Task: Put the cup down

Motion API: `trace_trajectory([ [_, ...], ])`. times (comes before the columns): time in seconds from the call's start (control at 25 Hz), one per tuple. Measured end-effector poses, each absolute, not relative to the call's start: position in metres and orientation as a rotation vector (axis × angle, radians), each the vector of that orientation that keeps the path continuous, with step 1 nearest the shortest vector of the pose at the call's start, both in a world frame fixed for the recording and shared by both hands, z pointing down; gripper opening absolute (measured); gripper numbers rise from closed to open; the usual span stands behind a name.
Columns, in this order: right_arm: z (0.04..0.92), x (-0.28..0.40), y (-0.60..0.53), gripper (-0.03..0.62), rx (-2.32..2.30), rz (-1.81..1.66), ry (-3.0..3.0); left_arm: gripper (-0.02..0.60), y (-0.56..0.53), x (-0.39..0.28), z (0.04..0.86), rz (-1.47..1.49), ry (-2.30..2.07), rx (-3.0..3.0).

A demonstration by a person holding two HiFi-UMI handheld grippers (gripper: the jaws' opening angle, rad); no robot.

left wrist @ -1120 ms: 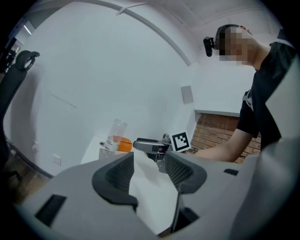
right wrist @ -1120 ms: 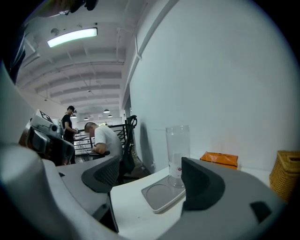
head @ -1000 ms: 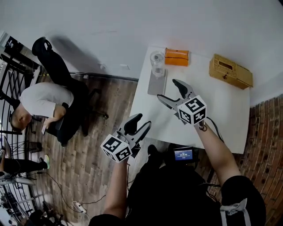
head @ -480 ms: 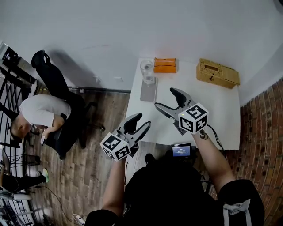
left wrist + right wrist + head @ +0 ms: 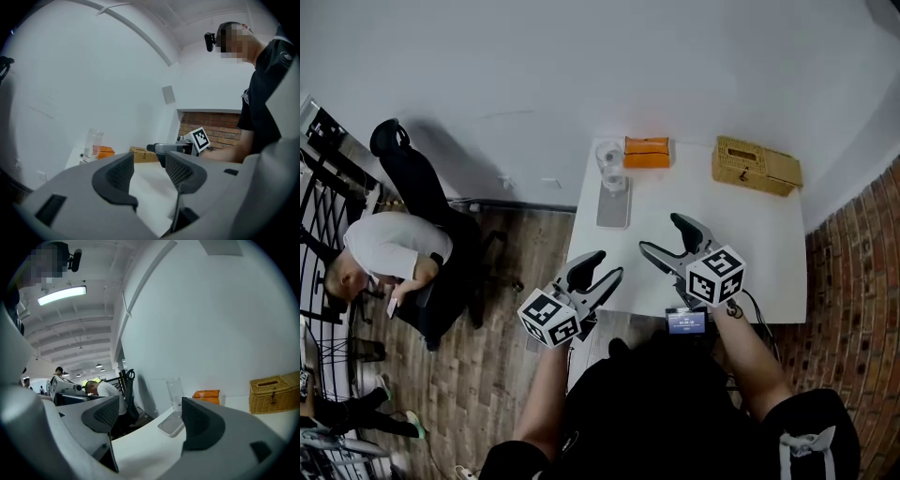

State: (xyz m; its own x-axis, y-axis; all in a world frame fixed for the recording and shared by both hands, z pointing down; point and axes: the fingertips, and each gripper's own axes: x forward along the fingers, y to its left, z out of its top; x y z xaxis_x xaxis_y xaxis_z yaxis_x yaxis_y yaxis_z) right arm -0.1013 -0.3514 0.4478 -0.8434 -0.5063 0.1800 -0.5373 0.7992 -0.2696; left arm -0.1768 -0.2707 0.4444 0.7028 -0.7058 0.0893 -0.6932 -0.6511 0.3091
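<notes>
A clear tall cup [image 5: 609,157] stands upright at the far end of a grey flat tray [image 5: 614,202] on the white table [image 5: 769,244], near its far left corner. It shows again as the cup [image 5: 92,145] and as the cup [image 5: 175,392] on the tray [image 5: 170,425]. My right gripper [image 5: 665,237] hovers open and empty over the table's near middle, well short of the cup. My left gripper [image 5: 596,272] is open and empty at the table's near left edge. Its jaws [image 5: 147,171] stand apart with nothing between them, as do the right gripper's [image 5: 150,416].
An orange box [image 5: 646,151] lies right of the cup at the back edge. A wicker basket [image 5: 757,166] sits at the back right. A small screen device [image 5: 686,323] is at the near edge. A seated person [image 5: 389,246] and a black chair [image 5: 422,159] are on the left.
The head view has drawn back from the table, so the cup looks smaller and farther. My right gripper has come back toward the near edge, away from the cup. The left gripper barely moved.
</notes>
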Motion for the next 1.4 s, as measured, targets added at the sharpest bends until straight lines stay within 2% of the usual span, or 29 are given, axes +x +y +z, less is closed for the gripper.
trace_trajectory([
  [1.4,0.45,-0.111,-0.355,0.426,0.822,0.361,-2.844,0.216,-0.266,-0.169,0.447,-0.052,-1.085,2.586],
])
